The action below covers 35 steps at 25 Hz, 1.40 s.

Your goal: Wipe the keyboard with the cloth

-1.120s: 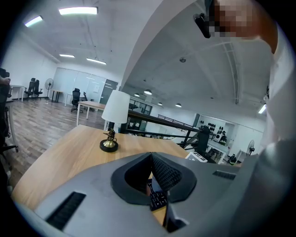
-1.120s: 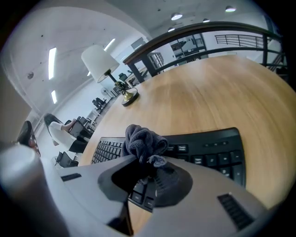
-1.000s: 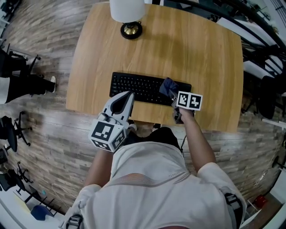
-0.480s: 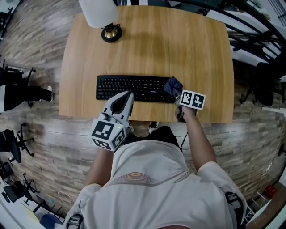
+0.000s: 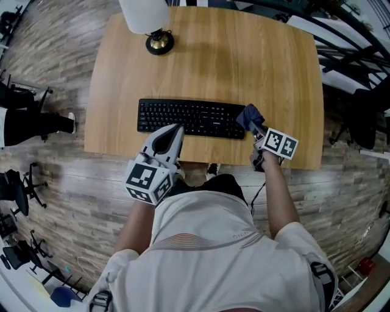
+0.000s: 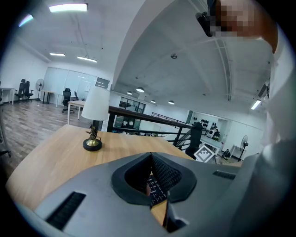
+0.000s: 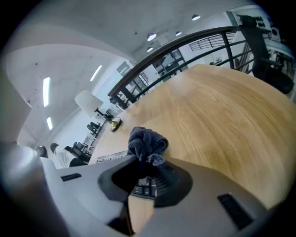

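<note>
A black keyboard [image 5: 189, 118] lies across the near part of the wooden table [image 5: 256, 67]. My right gripper [image 5: 255, 127] is shut on a dark blue cloth [image 5: 250, 114], which bunches at the keyboard's right end. In the right gripper view the cloth [image 7: 147, 143] sticks out past the closed jaws, with keys [image 7: 142, 187] just below. My left gripper [image 5: 172, 135] hovers at the table's near edge, jaws shut with nothing in them, short of the keyboard's front. The left gripper view shows a strip of the keyboard [image 6: 155, 190] through the jaw opening.
A lamp with a white shade [image 5: 144, 13] and a brass base [image 5: 159, 42] stands at the table's far left. Office chairs [image 5: 15, 183] stand on the floor at the left, and a dark railing [image 5: 347, 49] runs at the right.
The right gripper has carried the cloth along the keyboard to its right end. The head view has shifted. The left gripper has stayed put at the near edge.
</note>
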### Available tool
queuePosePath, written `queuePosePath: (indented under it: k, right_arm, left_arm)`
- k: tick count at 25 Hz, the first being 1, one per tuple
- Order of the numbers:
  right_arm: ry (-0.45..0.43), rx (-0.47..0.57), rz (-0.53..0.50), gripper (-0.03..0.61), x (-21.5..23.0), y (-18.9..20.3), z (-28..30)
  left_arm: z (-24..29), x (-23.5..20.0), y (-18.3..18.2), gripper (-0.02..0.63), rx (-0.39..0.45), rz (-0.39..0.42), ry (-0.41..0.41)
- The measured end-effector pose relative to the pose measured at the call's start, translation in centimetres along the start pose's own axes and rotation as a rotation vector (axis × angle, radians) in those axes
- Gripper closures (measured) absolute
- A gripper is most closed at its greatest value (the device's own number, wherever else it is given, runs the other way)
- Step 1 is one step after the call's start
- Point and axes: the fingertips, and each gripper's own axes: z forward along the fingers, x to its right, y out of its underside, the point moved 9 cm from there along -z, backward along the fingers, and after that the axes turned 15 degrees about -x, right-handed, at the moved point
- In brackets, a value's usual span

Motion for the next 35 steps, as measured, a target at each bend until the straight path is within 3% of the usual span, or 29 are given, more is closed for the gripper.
queuePosePath:
  k: [4, 12, 19, 23, 27, 31, 35]
  right_arm:
    - [-0.104, -0.014, -0.115, 0.459, -6.3, 0.6, 0.9]
    - [-0.271, -0.189, -0.303, 0.459, -20.1, 4.1, 9.6]
    - [-0.339, -0.324, -0.44, 0.459, -29.1, 6.6, 16.2]
    - [-0.334, -0.368, -0.447, 0.459, -32.0, 7.5, 19.9]
    - [-0.266, -0.379, -0.436, 0.459, -32.9, 7.8, 23.1]
    - [-0.188, -0.4, -0.425, 0.459, -32.5, 7.7, 25.3]
    - [-0.176, -0.391, -0.392, 0.459, -31.4, 7.8, 25.3]
  left_arm:
    - [-1.9, -2.1, 0.8, 0.598, 0.009, -0.023, -0.028]
    - [-7.6, -8.4, 3.0, 0.598, 0.03, -0.088, -0.119]
    - [-12.1, -13.6, 4.7, 0.598, 0.043, -0.141, -0.194]
    - [-13.9, -15.7, 5.6, 0.598, 0.043, -0.159, -0.218]
    - [-14.9, -17.2, 6.5, 0.598, 0.032, -0.17, -0.224]
    - [-15.0, -18.1, 6.4, 0.598, 0.023, -0.17, -0.215]
    - [-14.5, -18.0, 5.8, 0.598, 0.016, -0.147, -0.194]
